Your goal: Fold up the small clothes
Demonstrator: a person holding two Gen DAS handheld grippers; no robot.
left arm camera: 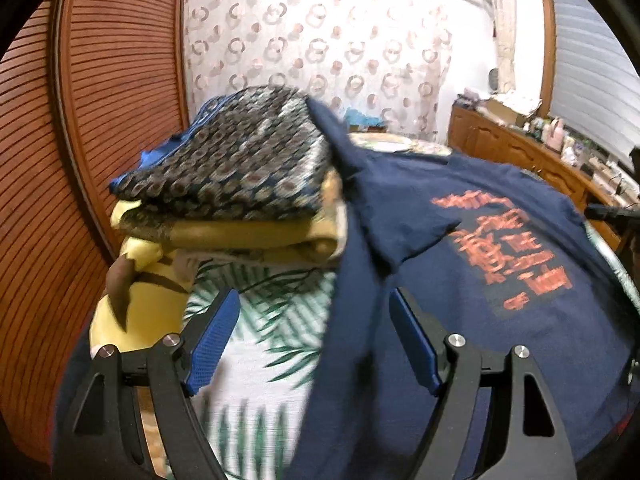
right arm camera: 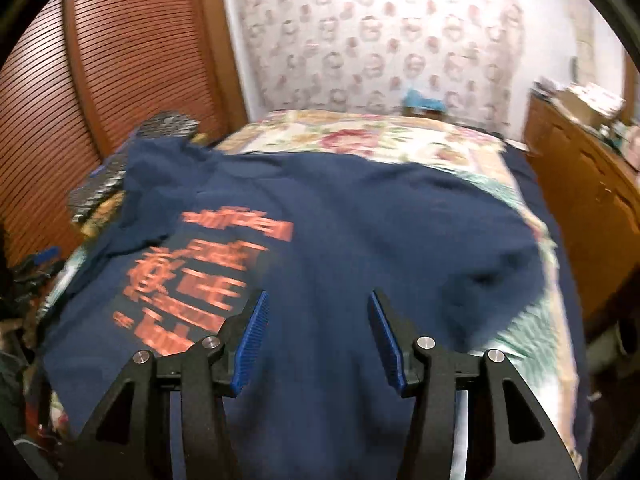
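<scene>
A navy T-shirt (right arm camera: 360,220) with an orange print lies spread on the bed, print up. It also shows in the left wrist view (left arm camera: 500,248), where its left sleeve drapes against a stack of folded clothes (left arm camera: 240,184). My left gripper (left arm camera: 312,300) is open and empty, over the shirt's left edge and the palm-print bedcover (left arm camera: 260,340). My right gripper (right arm camera: 318,300) is open and empty, low over the shirt's lower middle.
The folded stack has a patterned dark piece on top of yellow pieces and sits at the bed's left side (right arm camera: 120,168). A slatted wooden wardrobe (left arm camera: 80,120) stands to the left. A wooden dresser (right arm camera: 592,184) with clutter stands to the right. A floral quilt (right arm camera: 360,136) covers the far bed.
</scene>
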